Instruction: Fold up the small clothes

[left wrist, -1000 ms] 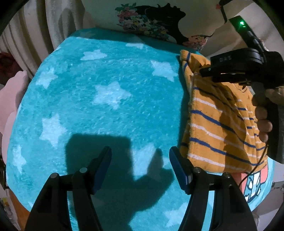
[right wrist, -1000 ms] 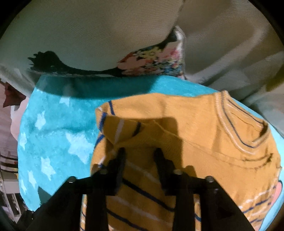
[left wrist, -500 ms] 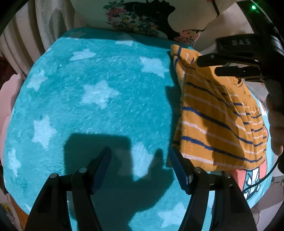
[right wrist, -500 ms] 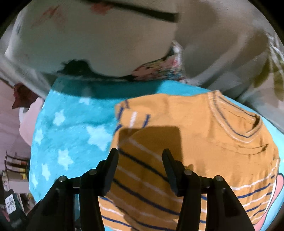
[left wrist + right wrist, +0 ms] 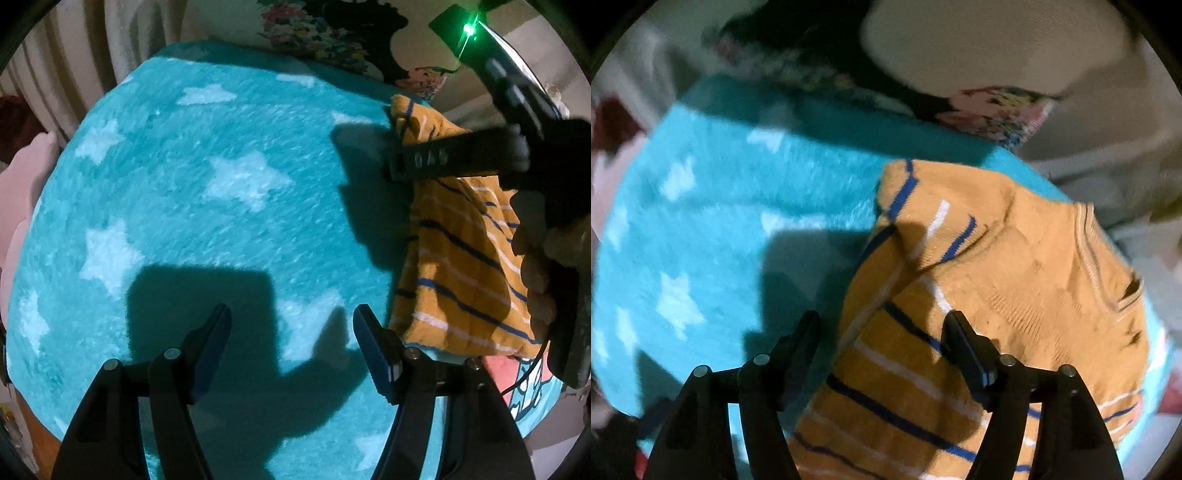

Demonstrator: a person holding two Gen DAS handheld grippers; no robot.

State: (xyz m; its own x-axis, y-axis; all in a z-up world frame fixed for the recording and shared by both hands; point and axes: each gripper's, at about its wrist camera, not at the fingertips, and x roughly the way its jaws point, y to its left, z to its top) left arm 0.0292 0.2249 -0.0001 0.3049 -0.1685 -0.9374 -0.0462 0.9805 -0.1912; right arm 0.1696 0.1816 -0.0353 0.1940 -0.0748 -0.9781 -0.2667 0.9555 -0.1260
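A small orange sweater with blue and white stripes (image 5: 461, 266) lies on a turquoise star blanket (image 5: 221, 184), at the right in the left wrist view. Its left sleeve is folded in over the body (image 5: 934, 225). My left gripper (image 5: 291, 343) is open and empty above bare blanket, left of the sweater's hem. My right gripper (image 5: 882, 347) is open and empty, low over the sweater's (image 5: 1015, 295) left edge. It also shows in the left wrist view (image 5: 443, 158), reaching across the sweater's top.
A cream cushion with a black and floral print (image 5: 332, 33) lies beyond the blanket's far edge. Pale curtains (image 5: 74, 74) hang at the back left. A pink item (image 5: 22, 184) sits off the blanket's left edge. A pink and white printed cloth (image 5: 524, 387) lies under the sweater's hem.
My right gripper opened, let go of the folded sleeve, and has shifted left and lower over the sweater's edge. My left gripper stayed open and nearly still.
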